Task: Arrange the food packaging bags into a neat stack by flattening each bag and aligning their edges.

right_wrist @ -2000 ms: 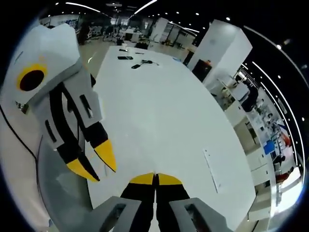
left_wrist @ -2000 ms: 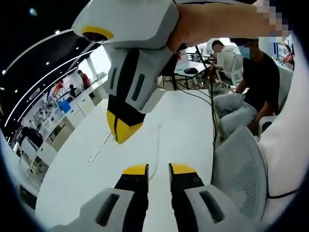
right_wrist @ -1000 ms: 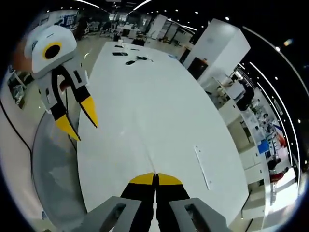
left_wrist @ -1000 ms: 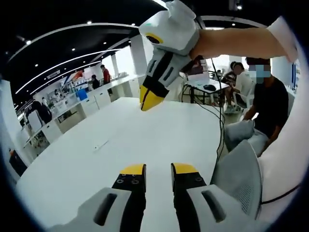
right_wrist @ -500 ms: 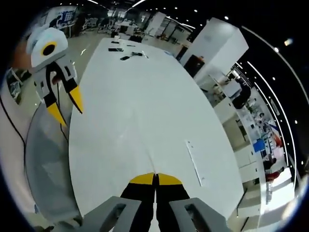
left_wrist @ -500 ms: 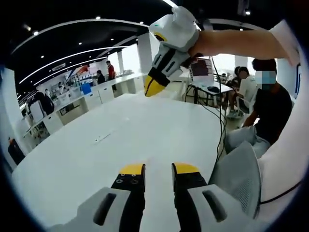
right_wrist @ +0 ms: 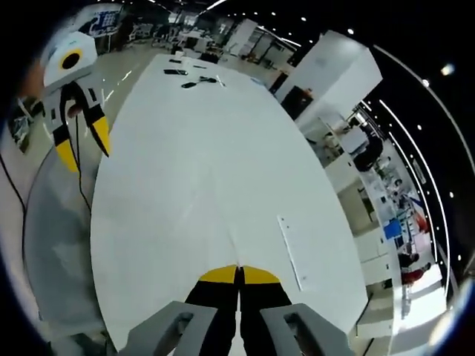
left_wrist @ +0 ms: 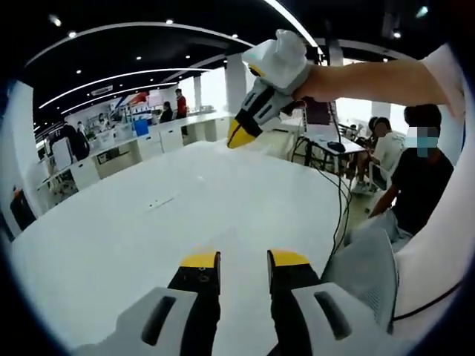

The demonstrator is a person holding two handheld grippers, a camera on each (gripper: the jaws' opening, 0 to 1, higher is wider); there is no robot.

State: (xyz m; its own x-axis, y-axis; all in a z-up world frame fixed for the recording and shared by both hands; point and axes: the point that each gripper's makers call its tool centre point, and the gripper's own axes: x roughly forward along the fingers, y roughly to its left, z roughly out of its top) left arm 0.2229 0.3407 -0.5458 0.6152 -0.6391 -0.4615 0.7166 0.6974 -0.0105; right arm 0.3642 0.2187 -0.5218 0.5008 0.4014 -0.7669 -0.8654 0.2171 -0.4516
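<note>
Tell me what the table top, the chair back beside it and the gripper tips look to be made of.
Table: smooth white top, likely laminate, with a soft sheen and one thin seam. Chair back: grey mesh, going by its fine perforated weave. Left gripper tips: yellow caps on black fingers in a white shell, probably moulded plastic. Right gripper looks the same.

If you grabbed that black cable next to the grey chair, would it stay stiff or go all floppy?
Probably floppy: the black cable hangs in loose curves beside the table instead of holding a straight line. It looks thin, so it is likely light. It may drag or snag, since it trails down toward the grey chair.
</note>
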